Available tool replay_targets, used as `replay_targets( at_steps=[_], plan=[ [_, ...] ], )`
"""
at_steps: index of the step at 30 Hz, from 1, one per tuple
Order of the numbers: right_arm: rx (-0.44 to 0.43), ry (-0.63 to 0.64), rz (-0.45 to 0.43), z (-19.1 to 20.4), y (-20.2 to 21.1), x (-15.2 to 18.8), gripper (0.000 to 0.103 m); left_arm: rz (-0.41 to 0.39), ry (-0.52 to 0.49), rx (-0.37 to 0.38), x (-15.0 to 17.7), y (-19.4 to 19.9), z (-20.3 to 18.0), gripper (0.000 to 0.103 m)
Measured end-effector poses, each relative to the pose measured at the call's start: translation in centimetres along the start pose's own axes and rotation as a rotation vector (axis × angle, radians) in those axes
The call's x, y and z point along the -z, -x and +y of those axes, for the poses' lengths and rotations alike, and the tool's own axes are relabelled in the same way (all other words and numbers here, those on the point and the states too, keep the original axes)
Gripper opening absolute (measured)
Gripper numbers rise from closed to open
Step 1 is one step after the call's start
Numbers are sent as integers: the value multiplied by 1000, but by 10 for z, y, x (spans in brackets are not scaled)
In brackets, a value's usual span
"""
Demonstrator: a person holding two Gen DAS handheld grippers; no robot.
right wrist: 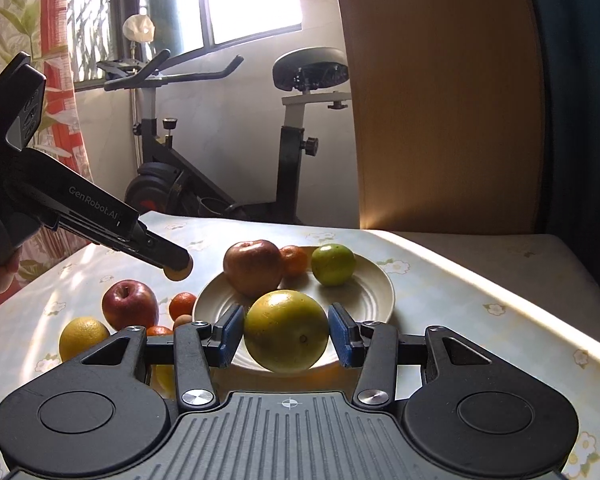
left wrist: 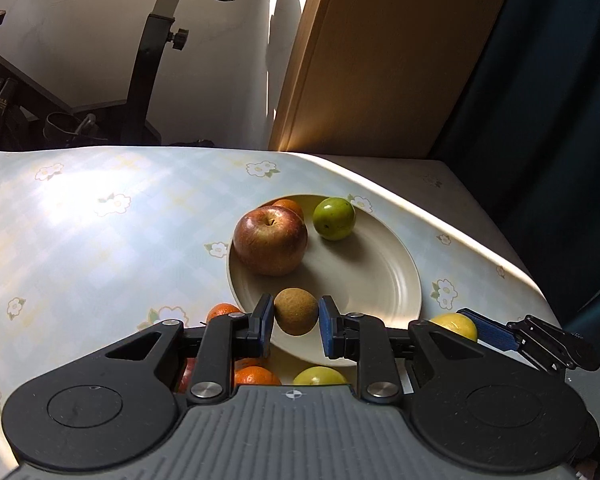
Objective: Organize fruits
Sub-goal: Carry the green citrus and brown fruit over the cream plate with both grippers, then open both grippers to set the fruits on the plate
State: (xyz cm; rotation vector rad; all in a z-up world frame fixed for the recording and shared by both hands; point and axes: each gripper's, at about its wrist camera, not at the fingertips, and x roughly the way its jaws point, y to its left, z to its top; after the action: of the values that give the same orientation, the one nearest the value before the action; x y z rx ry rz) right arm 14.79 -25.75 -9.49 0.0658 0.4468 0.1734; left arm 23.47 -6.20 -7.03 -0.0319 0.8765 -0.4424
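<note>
Sunlight from a window falls across the flowered cloth on the bench [left wrist: 100,220], with an exercise bike [right wrist: 228,140] and a wooden panel [left wrist: 380,60] behind it. Just ahead of the left hand-held gripper [left wrist: 296,318] sits a cream plate [left wrist: 380,280] carrying a red apple [left wrist: 270,240], a green fruit [left wrist: 334,218] and a tangerine [right wrist: 294,260] tucked behind the apple. The left hand-held gripper is narrowed onto a small brown kiwi [left wrist: 296,312], its blue pads pressing either flank, held above the plate's near rim. The right hand-held gripper [right wrist: 286,338], just to the left one's right, is clamped on a large yellow-green citrus [right wrist: 286,330] (an orange or sweet lime, hard to say which), also held over the near edge of the plate. Below and to the left of the right hand-held gripper, a second red apple [right wrist: 130,304], a yellow citrus [right wrist: 84,336] and more tangerines [right wrist: 182,304] remain on the cloth. The kiwi looks light and soft, likely to bruise under a hard squeeze, so a gentle hold across its short axis seems wise. The citrus is probably heavier, firm and waxy; gripping at its widest girth should keep it from slipping. Both could roll on the shallow plate once released.
</note>
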Motion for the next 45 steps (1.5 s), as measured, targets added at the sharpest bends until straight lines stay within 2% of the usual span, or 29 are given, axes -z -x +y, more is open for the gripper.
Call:
replay_targets(
  at_steps=[5,12,16,23,30,33,35,38,45],
  plan=[
    [41,23,35,-24,-37,-23,43,45,-25,-21,-10,-29,-1,26],
    [73,43,130,-43,-92,-22,43,106,-51,-58,-9,-63,4,26],
    [72,46,151,-48,-110,-19,43,124,-61,-80,-9,-75,8,26],
    [47,67,168,-51,-138,-28,43,126,-77,-75,-11,-80,13,26],
    [51,60,163,-50,-142,-29,44,136,-79,-66,-13,-86,12,26],
    [53,45,145,-51,-135,-33,51,139,-62,-55,-14,-86,14,27],
    [53,36,134,-52,-130,-35,51,133,-27,-34,-16,-85,20,33],
    [48,18,120,-53,-118,-36,51,122,31,5,-19,-78,27,42],
    [37,-29,86,-47,-84,-36,51,73,20,9,-20,-43,29,42]
  ],
)
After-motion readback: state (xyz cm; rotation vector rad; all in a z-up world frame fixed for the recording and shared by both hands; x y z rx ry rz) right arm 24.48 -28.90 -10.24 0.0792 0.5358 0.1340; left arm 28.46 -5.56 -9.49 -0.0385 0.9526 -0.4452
